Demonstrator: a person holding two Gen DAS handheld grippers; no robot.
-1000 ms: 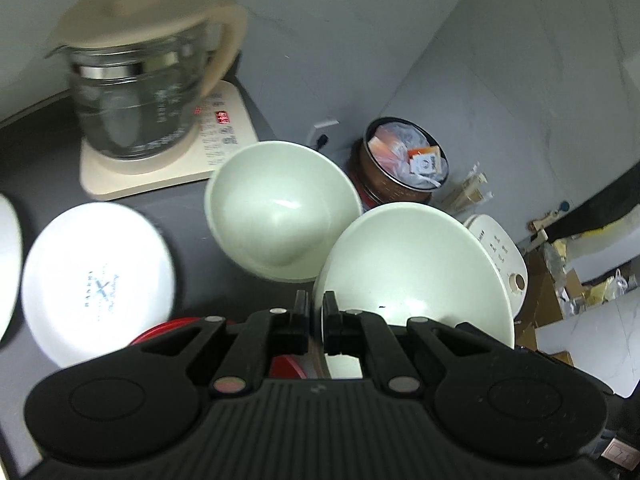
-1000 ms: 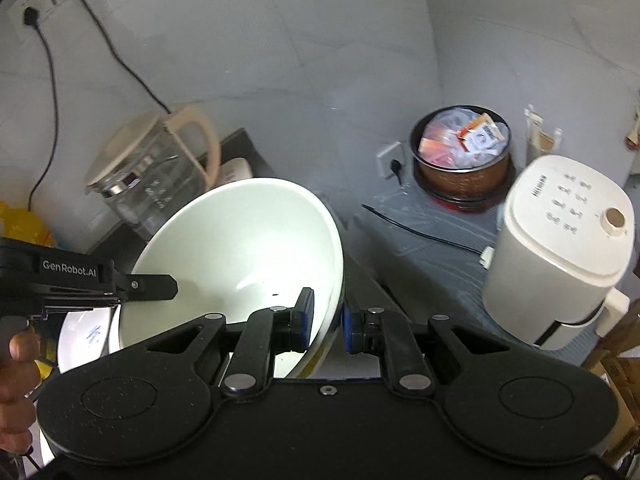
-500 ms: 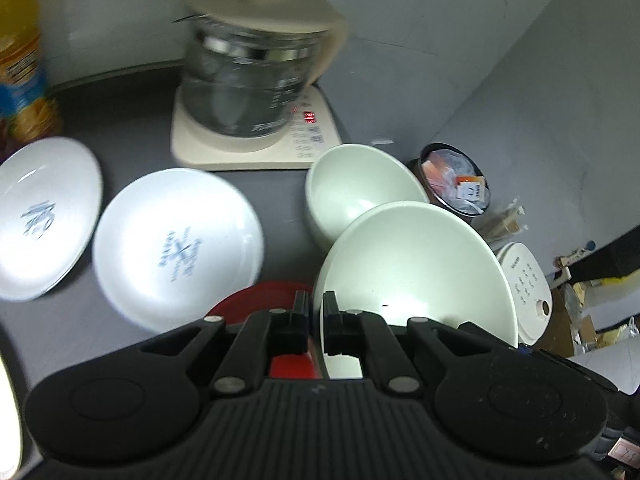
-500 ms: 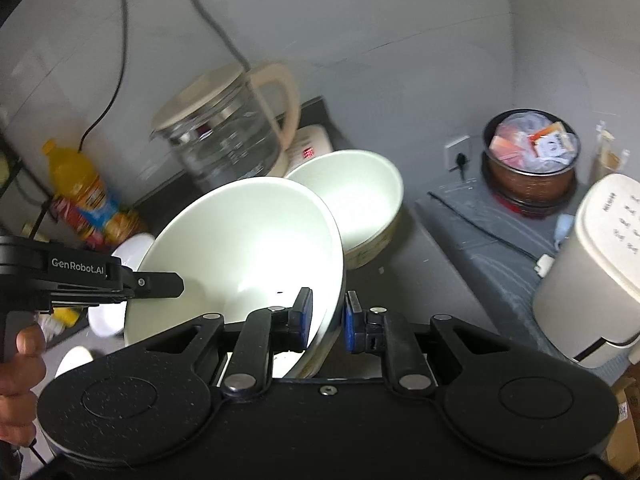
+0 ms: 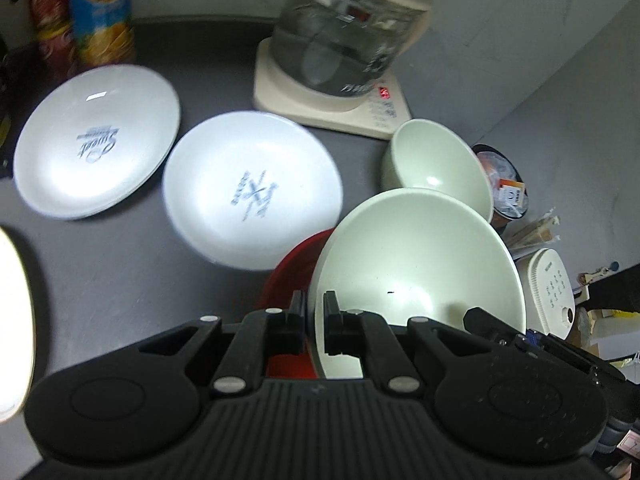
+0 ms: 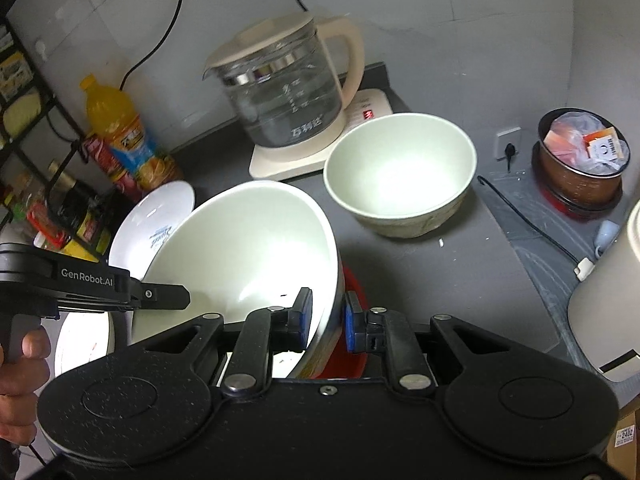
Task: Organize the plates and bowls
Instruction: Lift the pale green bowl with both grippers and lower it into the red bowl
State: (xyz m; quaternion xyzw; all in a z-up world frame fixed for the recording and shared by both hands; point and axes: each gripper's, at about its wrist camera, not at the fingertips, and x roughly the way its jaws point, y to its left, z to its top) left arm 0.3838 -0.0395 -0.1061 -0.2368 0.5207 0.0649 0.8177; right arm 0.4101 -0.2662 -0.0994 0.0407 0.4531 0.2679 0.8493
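A large pale green bowl hangs tilted above a red plate on the dark counter. My left gripper is shut on its left rim. My right gripper is shut on the right rim of the same bowl, one blue pad inside and one outside. One of the left gripper's fingers shows at the bowl's left rim. A second green bowl stands upright behind it, apart. Two white plates lie side by side to the left.
A glass kettle on its cream base stands at the back. Drink bottles line the back left. A brightly lit plate lies at the left edge. A white appliance and a brown pot sit lower, right of the counter. A hand holds the left gripper.
Both grippers have carried the large bowl leftward and a little lower. The white plates and bottles have come into view, and the second bowl now lies behind and to the right.
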